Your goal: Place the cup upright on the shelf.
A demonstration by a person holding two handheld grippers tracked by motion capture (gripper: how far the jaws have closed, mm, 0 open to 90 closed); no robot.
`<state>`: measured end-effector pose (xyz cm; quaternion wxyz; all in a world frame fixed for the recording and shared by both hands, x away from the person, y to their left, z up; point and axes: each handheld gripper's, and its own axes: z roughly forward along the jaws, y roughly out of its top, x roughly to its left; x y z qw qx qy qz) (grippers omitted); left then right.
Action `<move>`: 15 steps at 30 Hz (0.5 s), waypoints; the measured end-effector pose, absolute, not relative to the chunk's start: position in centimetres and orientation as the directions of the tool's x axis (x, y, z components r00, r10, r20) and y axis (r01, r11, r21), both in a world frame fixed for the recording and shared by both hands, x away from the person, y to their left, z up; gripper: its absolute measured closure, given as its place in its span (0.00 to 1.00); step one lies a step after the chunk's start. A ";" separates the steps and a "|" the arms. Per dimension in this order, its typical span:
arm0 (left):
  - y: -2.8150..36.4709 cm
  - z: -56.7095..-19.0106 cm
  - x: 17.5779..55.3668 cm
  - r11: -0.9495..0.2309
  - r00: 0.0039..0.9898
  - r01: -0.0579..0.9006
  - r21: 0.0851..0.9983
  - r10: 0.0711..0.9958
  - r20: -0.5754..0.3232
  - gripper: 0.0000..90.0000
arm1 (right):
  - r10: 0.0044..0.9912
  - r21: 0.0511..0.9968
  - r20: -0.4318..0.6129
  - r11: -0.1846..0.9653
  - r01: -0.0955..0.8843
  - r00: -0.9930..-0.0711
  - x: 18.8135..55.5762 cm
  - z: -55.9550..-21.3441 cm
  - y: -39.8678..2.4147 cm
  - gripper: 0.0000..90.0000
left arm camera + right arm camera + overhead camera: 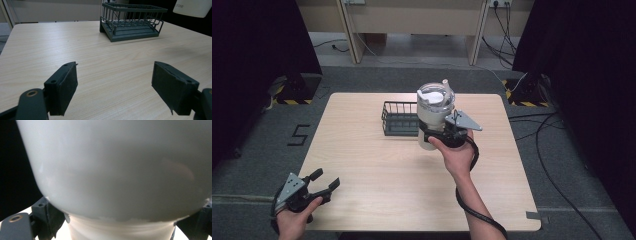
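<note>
Even overhead light is falling on the pale tabletop [377, 165], while black curtains are darkening both sides of the high view. The white cup [115, 170] is sitting too close to the right gripper view's lens, blurring into a soft, featureless mass. The wire basket [132, 22] is casting only a faint shadow.

Overhead and tongs-mounted views, sharing basket [400, 119].

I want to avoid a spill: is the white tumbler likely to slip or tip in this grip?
The tumbler looks smooth, so it may slip. The right gripper clamps its narrow base, leaving the wide top high: probably top-heavy.
</note>
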<state>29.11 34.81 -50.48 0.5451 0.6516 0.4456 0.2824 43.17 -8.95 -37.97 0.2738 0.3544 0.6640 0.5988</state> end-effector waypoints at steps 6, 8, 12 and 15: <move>34.8 -50.5 29.0 -0.006 0.443 0.270 0.963 0.889 -0.119 0.22 | 0.802 0.990 0.066 0.021 0.138 -0.594 43.8 -37.5 -8.8 0.12; 34.8 -50.5 29.0 -0.002 0.441 0.271 0.963 0.889 -0.123 0.23 | 0.803 0.990 0.067 0.018 0.137 -0.592 44.0 -37.3 -8.7 0.12; 34.9 -50.5 29.0 -0.003 0.439 0.272 0.962 0.890 -0.121 0.23 | 0.806 0.990 0.066 0.021 0.140 -0.589 44.6 -37.2 -8.5 0.12; 34.8 -50.4 28.9 -0.008 0.439 0.268 0.963 0.891 -0.115 0.23 | 0.805 0.990 0.065 0.024 0.142 -0.590 44.8 -37.2 -8.4 0.12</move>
